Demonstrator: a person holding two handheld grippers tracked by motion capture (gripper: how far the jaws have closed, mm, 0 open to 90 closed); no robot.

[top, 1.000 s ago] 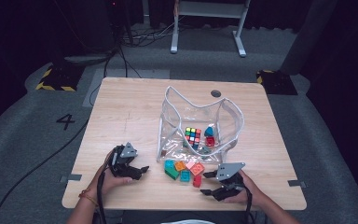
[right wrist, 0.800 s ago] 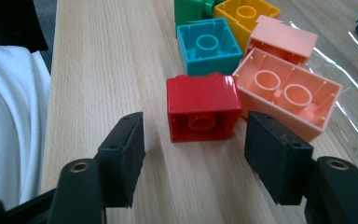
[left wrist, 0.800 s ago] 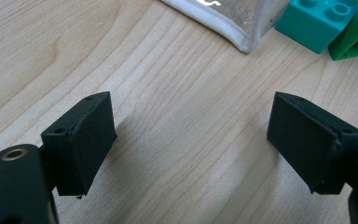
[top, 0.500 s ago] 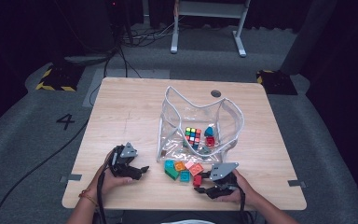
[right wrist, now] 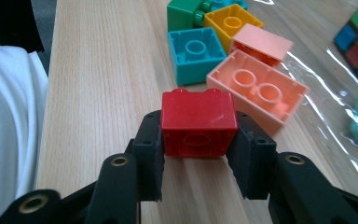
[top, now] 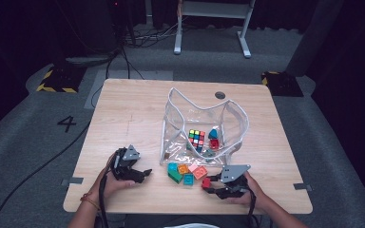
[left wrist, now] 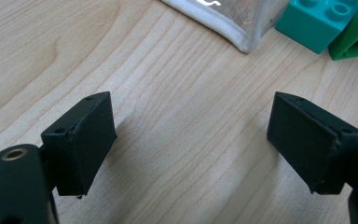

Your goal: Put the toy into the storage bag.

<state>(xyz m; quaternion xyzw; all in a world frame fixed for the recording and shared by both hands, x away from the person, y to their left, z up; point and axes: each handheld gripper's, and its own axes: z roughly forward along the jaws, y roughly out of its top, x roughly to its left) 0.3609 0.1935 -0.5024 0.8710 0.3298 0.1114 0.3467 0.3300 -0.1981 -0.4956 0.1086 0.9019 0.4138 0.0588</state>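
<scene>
Right gripper view shows my right gripper [right wrist: 199,154] with its fingers [right wrist: 150,154] just closed onto the red block [right wrist: 199,123], pads against both side faces, the block low over the table [right wrist: 98,93] just short of the pink block [right wrist: 256,91]. I'd confirm a square grip, then lift straight up before carrying it to the clear bag [top: 204,123]. My left gripper [left wrist: 191,140] rests with fingers wide apart, empty.

Red brick [right wrist: 199,122]; beyond it, salmon [right wrist: 257,90], teal [right wrist: 196,52], yellow [right wrist: 232,19], green bricks [right wrist: 182,14]; multicoloured checkered cube [top: 196,138]; pale wood-grain surface [top: 133,118].
</scene>
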